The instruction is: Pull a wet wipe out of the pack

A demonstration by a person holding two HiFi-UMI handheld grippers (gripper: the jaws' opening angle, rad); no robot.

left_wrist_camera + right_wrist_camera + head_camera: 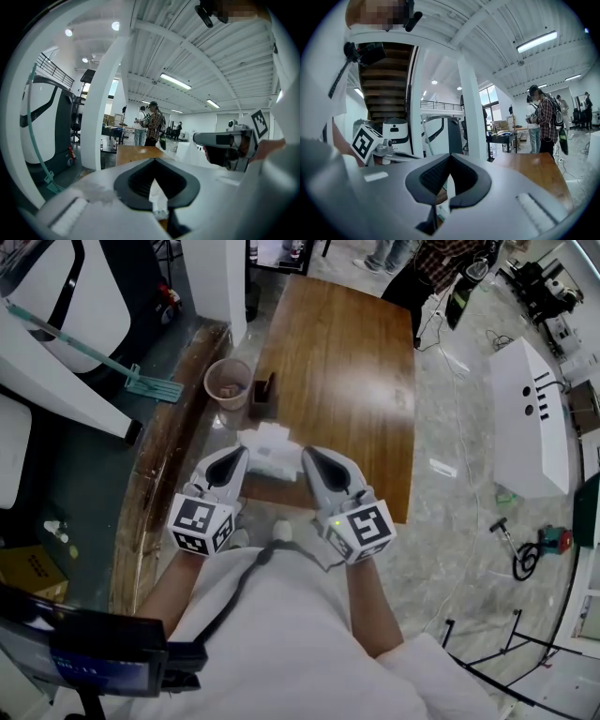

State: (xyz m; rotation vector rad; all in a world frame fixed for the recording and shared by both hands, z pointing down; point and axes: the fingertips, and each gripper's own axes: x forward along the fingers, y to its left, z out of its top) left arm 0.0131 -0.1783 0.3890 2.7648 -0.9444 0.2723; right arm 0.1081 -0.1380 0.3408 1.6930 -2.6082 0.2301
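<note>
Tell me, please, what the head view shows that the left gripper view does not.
Only the head view shows the pale cup and the dark holder beside it at the table's edge, and the person's forearms. Only the left gripper view shows the ceiling lights and looks along the left gripper's own tongs, which meet at their tips. Both show the wooden table, the right gripper and the white wipe at the tongs.

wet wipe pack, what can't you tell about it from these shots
Head view: the wet wipe pack is a small white blur; its opening and shape are unreadable.
Left gripper view: only a white sliver shows past the left gripper.
Right gripper view: the right gripper blocks it likewise.
</note>
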